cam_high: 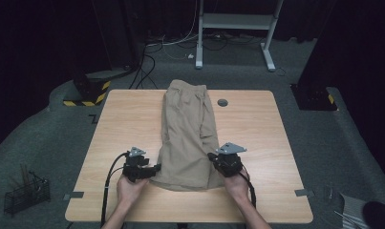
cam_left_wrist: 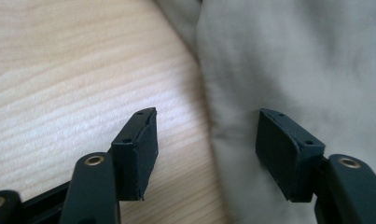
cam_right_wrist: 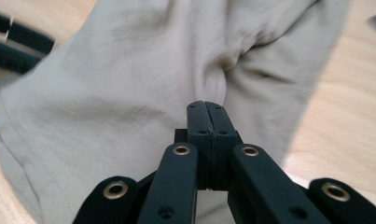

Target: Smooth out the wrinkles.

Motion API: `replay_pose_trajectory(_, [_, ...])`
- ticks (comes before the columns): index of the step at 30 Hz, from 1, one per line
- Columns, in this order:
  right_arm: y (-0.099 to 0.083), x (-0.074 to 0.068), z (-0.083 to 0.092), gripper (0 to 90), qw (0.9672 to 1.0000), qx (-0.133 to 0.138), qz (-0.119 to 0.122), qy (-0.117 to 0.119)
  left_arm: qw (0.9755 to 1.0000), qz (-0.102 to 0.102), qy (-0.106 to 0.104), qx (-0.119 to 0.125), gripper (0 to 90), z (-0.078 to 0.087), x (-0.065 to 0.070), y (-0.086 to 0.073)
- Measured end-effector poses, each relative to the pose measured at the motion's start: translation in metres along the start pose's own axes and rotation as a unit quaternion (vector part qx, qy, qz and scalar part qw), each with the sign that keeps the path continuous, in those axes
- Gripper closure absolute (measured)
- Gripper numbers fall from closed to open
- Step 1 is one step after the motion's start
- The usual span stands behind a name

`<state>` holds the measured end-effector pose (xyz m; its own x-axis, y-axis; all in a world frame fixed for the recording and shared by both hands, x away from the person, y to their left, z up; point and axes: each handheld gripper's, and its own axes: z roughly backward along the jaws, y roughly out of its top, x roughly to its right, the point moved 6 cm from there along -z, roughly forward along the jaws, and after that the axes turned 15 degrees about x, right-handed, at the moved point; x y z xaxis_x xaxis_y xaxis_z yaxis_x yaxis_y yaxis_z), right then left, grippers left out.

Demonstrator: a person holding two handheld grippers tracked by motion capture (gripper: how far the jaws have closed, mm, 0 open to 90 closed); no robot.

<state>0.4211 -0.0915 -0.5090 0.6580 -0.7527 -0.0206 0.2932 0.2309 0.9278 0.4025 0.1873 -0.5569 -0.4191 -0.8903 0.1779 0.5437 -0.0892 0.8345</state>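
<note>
Beige shorts (cam_high: pixel 187 129) lie lengthwise down the middle of the wooden table (cam_high: pixel 257 133), waistband at the far edge. My left gripper (cam_high: pixel 156 168) is open at the near left hem. In the left gripper view its jaws (cam_left_wrist: pixel 206 140) straddle the cloth's edge, one pad over bare wood (cam_left_wrist: pixel 59 70), the other over the shorts (cam_left_wrist: pixel 293 60), and neither presses. My right gripper (cam_high: pixel 211 156) sits at the near right side of the shorts. In the right gripper view its jaws (cam_right_wrist: pixel 207 106) are shut together, with creases of the fabric (cam_right_wrist: pixel 129 93) converging at their tip. The left gripper (cam_right_wrist: pixel 17 42) shows blurred beyond.
A grey round grommet (cam_high: pixel 222 102) sits in the tabletop just right of the waistband. On the floor stand a wire basket (cam_high: pixel 25 193) at the left and a white desk frame (cam_high: pixel 235 24) behind the table. Cables trail on the carpet.
</note>
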Motion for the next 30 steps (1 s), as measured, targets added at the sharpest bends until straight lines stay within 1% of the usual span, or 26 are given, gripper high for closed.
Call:
replay_pose_trajectory(2, [0.004, 0.007, 0.007, 89.9, 0.9999, 0.007, 0.002, -0.012, 0.9999, -0.009, 0.005, 0.005, 39.9, 0.000, 0.000, -0.001])
replay_pose_trajectory(3, [0.005, 0.011, 0.009, 89.9, 0.9998, 0.007, 0.002, -0.019, 0.9999, -0.012, 0.006, 0.003, 39.7, 0.000, 0.000, -0.001])
replay_pose_trajectory(4, [0.004, 0.015, 0.010, 89.9, 0.9996, 0.002, 0.004, -0.029, 0.9998, -0.020, 0.008, 0.002, 39.8, 0.000, 0.001, -0.002])
replay_pose_trajectory(5, [0.001, 0.020, 0.010, 89.9, 0.9992, -0.006, 0.009, -0.039, 0.9997, -0.024, 0.010, 0.002, 39.9, 0.000, 0.001, -0.002])
replay_pose_trajectory(6, [-0.003, 0.025, 0.009, 89.8, 0.9987, -0.017, 0.005, -0.048, 0.9996, -0.026, 0.012, 0.002, 39.6, 0.000, 0.002, -0.002])
replay_pose_trajectory(7, [-0.009, 0.029, 0.007, 89.6, 0.9981, -0.030, -0.005, -0.054, 0.9996, -0.025, 0.011, 0.002, 39.1, 0.000, 0.002, -0.002])
replay_pose_trajectory(8, [-0.014, 0.032, 0.005, 88.4, 0.9975, -0.040, -0.011, -0.057, 0.9998, -0.019, 0.007, 0.001, 38.8, 0.000, 0.003, -0.002])
replay_pose_trajectory(9, [-0.022, 0.036, 0.003, 82.3, 0.9966, -0.053, -0.020, -0.060, 0.9999, -0.014, 0.000, 0.003, 38.7, 0.000, 0.004, -0.001])
replay_pose_trajectory(10, [-0.028, 0.037, 0.002, 77.0, 0.9962, -0.059, -0.025, -0.059, 0.9999, -0.009, -0.007, 0.010, 38.5, 0.002, 0.008, -0.001])
replay_pose_trajectory(12, [-0.033, 0.034, 0.004, 67.6, 0.9962, -0.059, -0.042, -0.049, 0.9994, -0.019, -0.021, 0.019, 38.5, 0.004, 0.016, 0.001])
replay_pose_trajectory(13, [-0.034, 0.032, 0.006, 62.9, 0.9964, -0.056, -0.045, -0.046, 0.9990, -0.028, -0.028, 0.021, 38.1, 0.004, 0.021, 0.002])
replay_pose_trajectory(14, [-0.035, 0.031, 0.008, 58.5, 0.9965, -0.054, -0.046, -0.045, 0.9986, -0.029, -0.037, 0.022, 37.5, 0.005, 0.026, 0.002])
replay_pose_trajectory(16, [-0.037, 0.027, 0.010, 54.4, 0.9962, -0.054, -0.052, -0.043, 0.9981, -0.028, -0.048, 0.026, 36.1, 0.005, 0.033, 0.002])
replay_pose_trajectory(17, [-0.039, 0.026, 0.010, 54.2, 0.9963, -0.057, -0.050, -0.040, 0.9979, -0.029, -0.051, 0.028, 35.6, 0.004, 0.035, 0.002])
replay_pose_trajectory(18, [-0.041, 0.025, 0.010, 54.4, 0.9960, -0.062, -0.049, -0.040, 0.9979, -0.028, -0.050, 0.029, 35.3, 0.004, 0.037, 0.001])
replay_pose_trajectory(19, [-0.043, 0.024, 0.009, 56.0, 0.9958, -0.067, -0.050, -0.038, 0.9979, -0.033, -0.048, 0.028, 34.5, 0.003, 0.039, -0.001])
replay_pose_trajectory(21, [-0.048, 0.022, 0.007, 66.1, 0.9956, -0.074, -0.049, -0.029, 0.9980, -0.041, -0.043, 0.023, 32.8, 0.001, 0.041, -0.004])
replay_pose_trajectory(23, [-0.051, 0.019, 0.005, 76.7, 0.9958, -0.080, -0.036, -0.027, 0.9980, -0.043, -0.040, 0.022, 30.6, 0.002, 0.043, -0.007])
replay_pose_trajectory(24, [-0.052, 0.018, 0.005, 81.0, 0.9961, -0.079, -0.031, -0.025, 0.9980, -0.044, -0.039, 0.024, 29.5, 0.004, 0.044, -0.008])
replay_pose_trajectory(26, [-0.052, 0.018, 0.005, 87.4, 0.9964, -0.076, -0.028, -0.025, 0.9977, -0.046, -0.039, 0.031, 27.5, 0.008, 0.046, -0.009])
replay_pose_trajectory(27, [-0.051, 0.018, 0.005, 88.5, 0.9964, -0.075, -0.031, -0.023, 0.9977, -0.043, -0.039, 0.035, 26.3, 0.011, 0.048, -0.009])
replay_pose_trajectory(28, [-0.050, 0.018, 0.006, 88.8, 0.9966, -0.072, -0.033, -0.022, 0.9976, -0.046, -0.036, 0.036, 23.8, 0.013, 0.049, -0.010])
replay_pose_trajectory(29, [-0.050, 0.018, 0.006, 89.1, 0.9966, -0.072, -0.032, -0.023, 0.9972, -0.054, -0.035, 0.037, 21.6, 0.016, 0.050, -0.011])
replay_pose_trajectory(30, [-0.049, 0.018, 0.006, 89.2, 0.9968, -0.070, -0.032, -0.023, 0.9971, -0.058, -0.035, 0.035, 21.2, 0.018, 0.052, -0.013])
